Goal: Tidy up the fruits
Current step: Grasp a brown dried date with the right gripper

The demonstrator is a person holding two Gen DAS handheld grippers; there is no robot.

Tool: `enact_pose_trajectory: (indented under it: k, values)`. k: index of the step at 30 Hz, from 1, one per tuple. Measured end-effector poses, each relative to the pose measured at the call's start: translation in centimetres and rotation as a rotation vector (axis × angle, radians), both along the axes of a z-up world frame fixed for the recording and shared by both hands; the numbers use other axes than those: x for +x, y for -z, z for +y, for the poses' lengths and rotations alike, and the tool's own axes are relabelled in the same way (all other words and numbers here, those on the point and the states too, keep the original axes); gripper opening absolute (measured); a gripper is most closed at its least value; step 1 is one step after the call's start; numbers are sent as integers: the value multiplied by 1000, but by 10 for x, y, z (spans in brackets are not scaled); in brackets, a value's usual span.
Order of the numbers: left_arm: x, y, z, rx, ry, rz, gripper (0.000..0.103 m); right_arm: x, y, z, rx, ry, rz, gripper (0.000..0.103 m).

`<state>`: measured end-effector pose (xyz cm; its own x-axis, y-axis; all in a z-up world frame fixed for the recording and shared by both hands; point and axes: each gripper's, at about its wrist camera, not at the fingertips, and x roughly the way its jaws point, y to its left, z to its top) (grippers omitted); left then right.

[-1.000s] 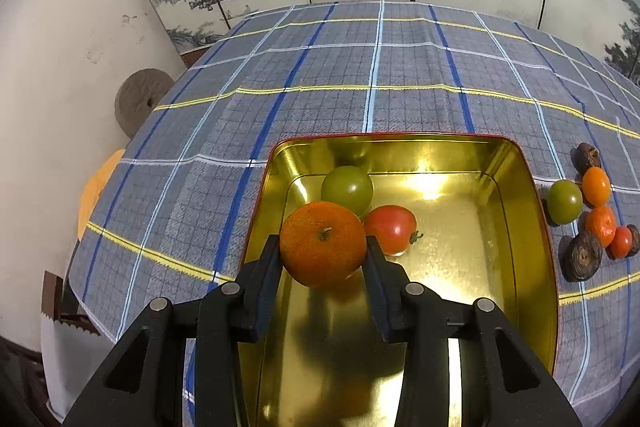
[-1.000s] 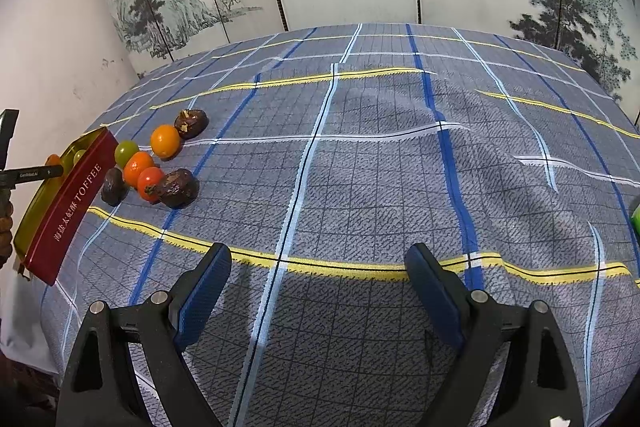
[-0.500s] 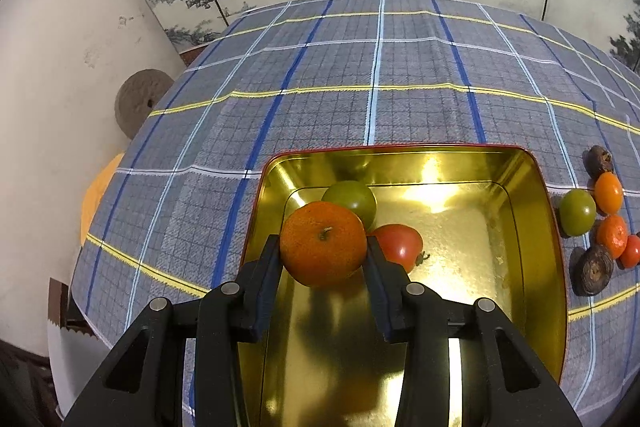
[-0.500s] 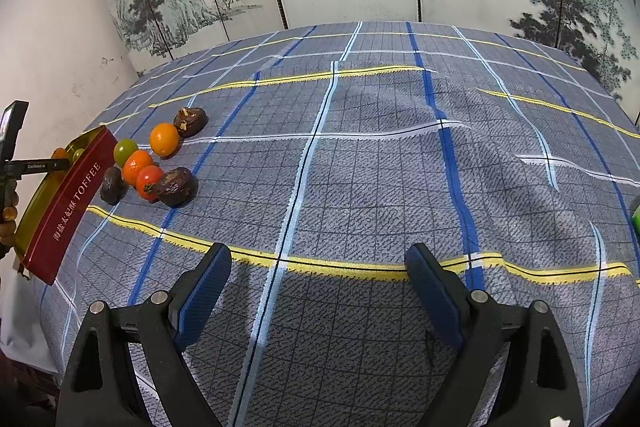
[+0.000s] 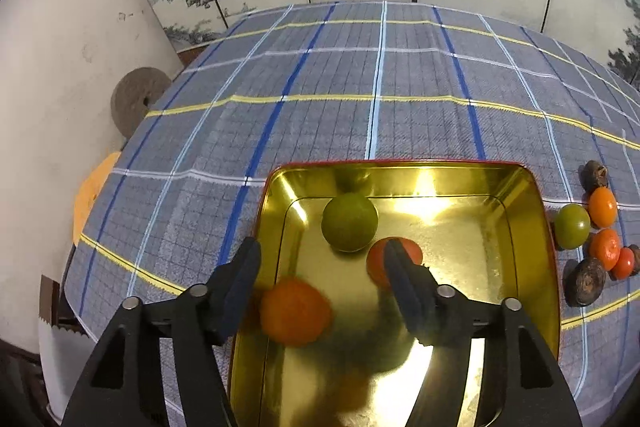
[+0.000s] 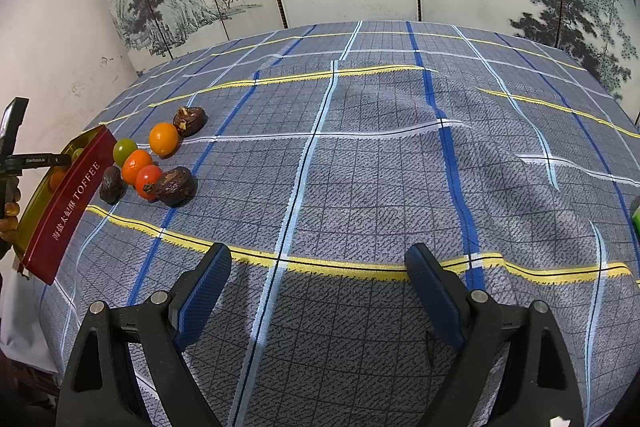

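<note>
Fruit going into the gold tin

Left gripper (image 5: 320, 263), jaws opening, stands over the tin (image 5: 536, 227); a blurred tangerine (image 5: 295, 311) lies between them, untouched. Only the right view shows the tin's red "TOFFEE" side (image 6: 68, 207); right gripper (image 6: 318, 291) spread, empty.

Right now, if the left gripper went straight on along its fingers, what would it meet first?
Probably the blurred orange mandarin lying between the opening jaws of the left gripper, free of the pads. Past it lies the shiny floor of the gold-coloured metal tin, with the round green fruit further on. Depth is unclear.
</note>
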<state>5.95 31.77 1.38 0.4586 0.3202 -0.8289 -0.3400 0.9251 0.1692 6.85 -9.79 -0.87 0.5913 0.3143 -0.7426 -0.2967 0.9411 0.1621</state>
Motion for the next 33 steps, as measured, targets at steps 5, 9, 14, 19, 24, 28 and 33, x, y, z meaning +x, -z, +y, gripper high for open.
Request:
enact_pose_trajectory:
  k: [5,9,14,19,24,28,33]
  values:
    - [-11,-10,-10,8,10,-32,70,1,0,0,-1,1,0,87]
    - [-31,-21,-23,-11,22,-79,73,1,0,1,-2,-3,2,87]
    - [-63,-33,-43,-121,62,-160,75,-2,-2,5,-12,-45,11,87]
    - [-93,-44,-70,-244,145,-179,75,-6,-15,27,1,-164,-1,87]
    - [-120,-63,-101,-146,181,-247,76,-9,-27,67,-19,-402,-42,77]
    - [-131,-68,-112,-148,182,-249,83,-2,-23,94,-90,-537,-35,50]
    - [-138,-64,-114,-144,167,-231,84,14,-14,99,-116,-596,-7,50]
